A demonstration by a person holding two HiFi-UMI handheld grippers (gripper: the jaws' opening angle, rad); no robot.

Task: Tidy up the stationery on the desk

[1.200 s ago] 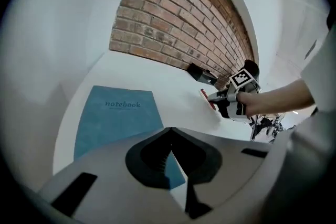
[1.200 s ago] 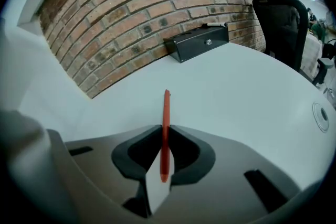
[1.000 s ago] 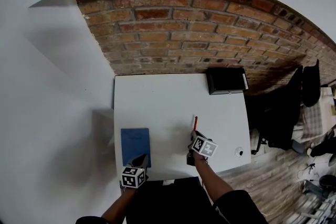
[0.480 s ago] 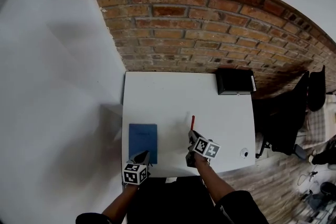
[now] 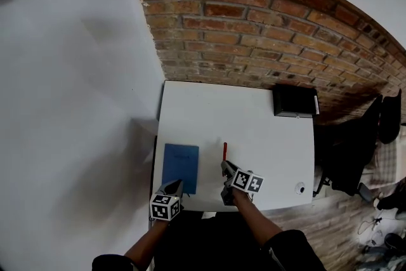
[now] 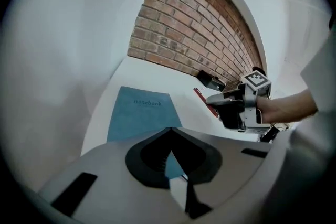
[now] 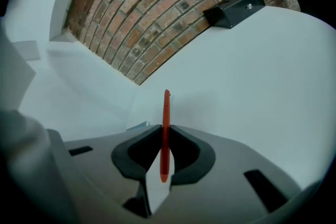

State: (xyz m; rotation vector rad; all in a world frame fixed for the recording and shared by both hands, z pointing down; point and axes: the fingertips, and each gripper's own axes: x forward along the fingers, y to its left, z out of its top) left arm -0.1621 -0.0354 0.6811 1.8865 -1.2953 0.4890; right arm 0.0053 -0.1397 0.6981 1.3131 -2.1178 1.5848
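A blue notebook lies flat at the white desk's front left. My left gripper hovers over the notebook's near edge, jaws shut with nothing between them. Just right of the notebook, my right gripper is shut on a red pen; the pen points away from me, above the desk. The left gripper view also shows the right gripper with the red pen sticking out of it.
A black box stands at the desk's far right corner against the brick wall. A small round fitting sits near the front right corner. A dark chair stands right of the desk, and a white wall runs along the left.
My right gripper has carried the red pen leftward, closer to the notebook. The left gripper stays at the notebook's near edge. The head view has shifted left.
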